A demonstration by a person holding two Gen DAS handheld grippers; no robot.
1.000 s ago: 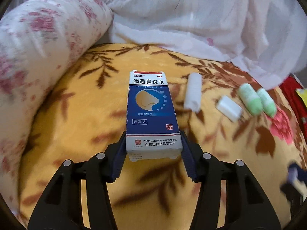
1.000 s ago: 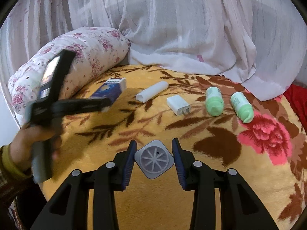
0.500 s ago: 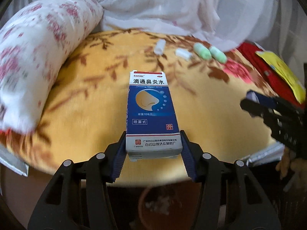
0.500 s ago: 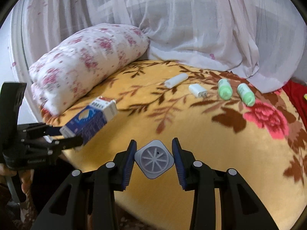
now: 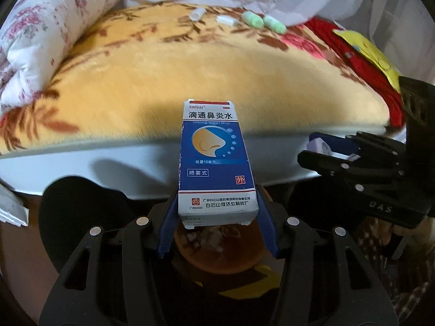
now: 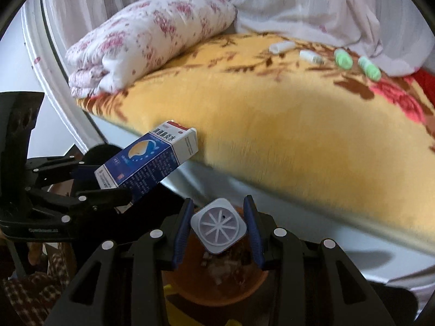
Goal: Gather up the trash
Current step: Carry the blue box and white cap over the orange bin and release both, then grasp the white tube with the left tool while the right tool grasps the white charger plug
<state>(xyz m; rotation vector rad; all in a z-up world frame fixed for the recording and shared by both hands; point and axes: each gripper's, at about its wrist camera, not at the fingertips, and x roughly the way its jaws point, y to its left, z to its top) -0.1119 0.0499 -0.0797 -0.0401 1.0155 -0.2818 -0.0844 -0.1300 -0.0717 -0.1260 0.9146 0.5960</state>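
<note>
My left gripper (image 5: 217, 217) is shut on a blue and white medicine box (image 5: 216, 163), held off the bed's edge above an orange bin (image 5: 217, 255) on the floor. The box also shows in the right wrist view (image 6: 148, 160). My right gripper (image 6: 218, 231) is shut on a small white square cap (image 6: 218, 229), held above the same orange bin (image 6: 214, 285). On the bed's far side lie a white tube (image 6: 281, 46), a white charger plug (image 6: 311, 56) and two green bottles (image 6: 343, 59).
The yellow flowered blanket (image 6: 285, 114) covers the bed. A floral pillow (image 6: 152, 38) lies at its left, white curtains (image 6: 299, 0) hang behind. A red cloth and a yellow packet (image 5: 372, 51) lie at the right end. A dark round object (image 5: 81, 212) stands left of the bin.
Both grippers have pulled back from the bed and dropped past its edge, still holding their items. The orange bin has come into view below both of them.
</note>
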